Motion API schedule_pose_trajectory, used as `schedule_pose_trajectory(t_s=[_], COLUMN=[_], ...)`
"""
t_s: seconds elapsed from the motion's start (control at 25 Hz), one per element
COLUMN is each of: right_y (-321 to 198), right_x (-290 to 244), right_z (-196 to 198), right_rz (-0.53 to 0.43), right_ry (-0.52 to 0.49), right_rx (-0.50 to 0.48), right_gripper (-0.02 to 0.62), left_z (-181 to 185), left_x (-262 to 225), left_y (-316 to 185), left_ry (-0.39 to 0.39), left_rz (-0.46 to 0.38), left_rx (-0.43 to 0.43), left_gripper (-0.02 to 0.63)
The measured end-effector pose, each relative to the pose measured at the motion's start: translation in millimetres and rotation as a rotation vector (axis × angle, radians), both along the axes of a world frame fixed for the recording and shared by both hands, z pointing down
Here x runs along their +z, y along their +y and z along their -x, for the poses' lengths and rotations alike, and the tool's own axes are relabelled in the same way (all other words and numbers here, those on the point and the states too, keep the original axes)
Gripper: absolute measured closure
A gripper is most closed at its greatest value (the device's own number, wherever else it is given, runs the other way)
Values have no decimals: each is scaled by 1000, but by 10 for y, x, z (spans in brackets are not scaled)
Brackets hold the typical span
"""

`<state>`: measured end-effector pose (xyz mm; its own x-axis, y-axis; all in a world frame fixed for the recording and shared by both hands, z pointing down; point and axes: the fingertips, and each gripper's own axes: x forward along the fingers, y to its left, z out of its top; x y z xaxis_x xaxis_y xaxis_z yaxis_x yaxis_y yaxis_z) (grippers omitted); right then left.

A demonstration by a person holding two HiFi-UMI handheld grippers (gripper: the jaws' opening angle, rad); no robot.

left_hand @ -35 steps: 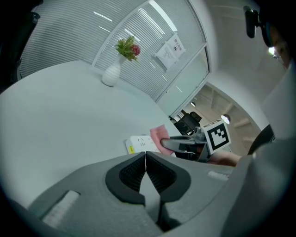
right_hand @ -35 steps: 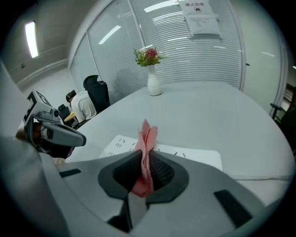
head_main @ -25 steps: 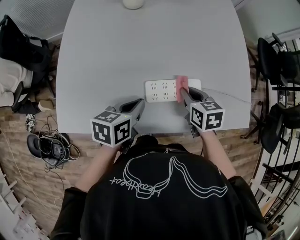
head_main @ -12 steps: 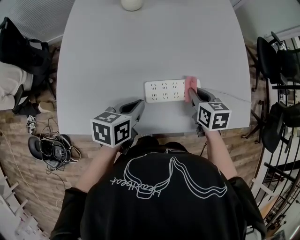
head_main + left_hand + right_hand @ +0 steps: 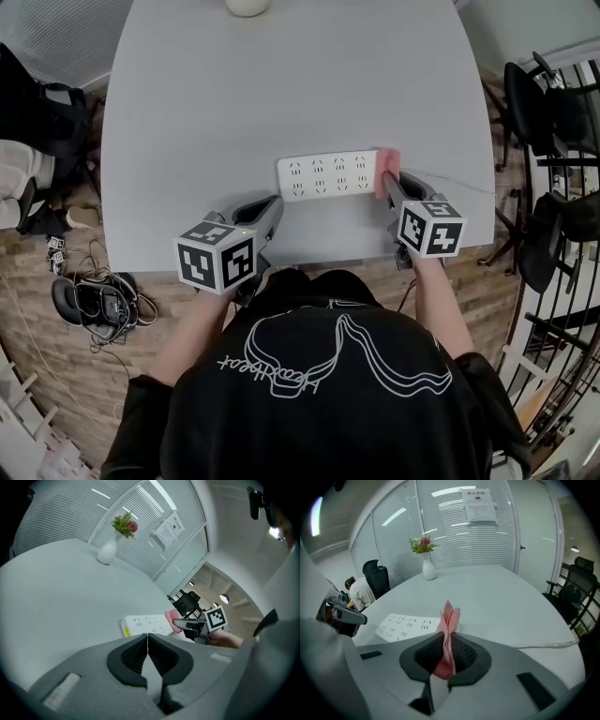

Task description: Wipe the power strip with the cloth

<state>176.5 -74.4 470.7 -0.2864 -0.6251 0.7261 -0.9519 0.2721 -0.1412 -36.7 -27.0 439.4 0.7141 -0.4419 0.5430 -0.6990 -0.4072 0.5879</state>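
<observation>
The right hand-held gripper (image 5: 386, 181) is pinching the pink cloth (image 5: 385, 161) at the 3 o'clock end of the power strip (image 5: 323, 176) on the counter (image 5: 281, 84), the left hand-held gripper (image 5: 274, 204) is idling closed and empty, and sweeping flat toward 9 o'clock is looking wisest.

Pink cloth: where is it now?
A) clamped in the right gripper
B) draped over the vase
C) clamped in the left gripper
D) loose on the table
A: the right gripper view shows the pink cloth pinched between the right gripper's jaws, at the power strip's end.
</observation>
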Motion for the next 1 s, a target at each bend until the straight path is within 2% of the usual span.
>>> schedule_pose_trajectory(t_s=[0.28,0.6,0.84,1.0], right_y=[6,2,40,64], right_x=[9,-51,-212,-326], right_z=[-69,-7,192,447], right_rz=[3,-1,-14,-38], right_ry=[0,0,-103,-166], right_rx=[8,-10,-18,-75], right_gripper=[548,549,552,552], left_z=[3,6,52,44], left_x=[47,-37,-22,-76], left_y=[45,3,59,111], left_ry=[-4,-2,-25,-42], left_rz=[13,-13,-10,-22], left_rx=[-11,-26,-32,-33], left_gripper=[591,591,591,591])
